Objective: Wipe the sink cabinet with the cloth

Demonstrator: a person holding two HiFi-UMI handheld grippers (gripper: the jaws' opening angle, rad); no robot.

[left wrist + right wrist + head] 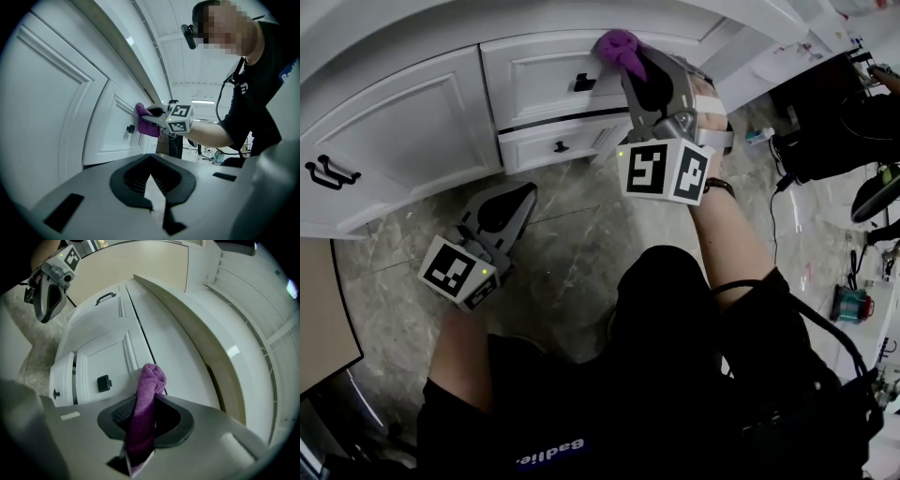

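In the head view, my right tool (pixel 630 58) is up at the white cabinet (pixel 412 122) and is closed on the purple cloth (pixel 619 45), which it presses against the upper edge of the top drawer (pixel 539 70), just beside the black handle (pixel 583 82). My left tool (pixel 528 190) hangs lower, above the floor (pixel 572 244), well apart from the cloth, and it points toward the cabinet. In the left gripper view, the jaws of the left tool (pixel 150 159) are together and nothing is between them. Farther ahead I see the right tool (pixel 152 115) with the cloth (pixel 146 125) on the drawer front, near the handle (pixel 130 128). In the right gripper view, the jaws of the right tool (pixel 149 401) clamp the cloth (pixel 151 378). Its folded end stands out past the tips and touches the cabinet face below the table edge (pixel 201 343). The left tool (pixel 45 315) shows at the upper left, apart from the cabinet.
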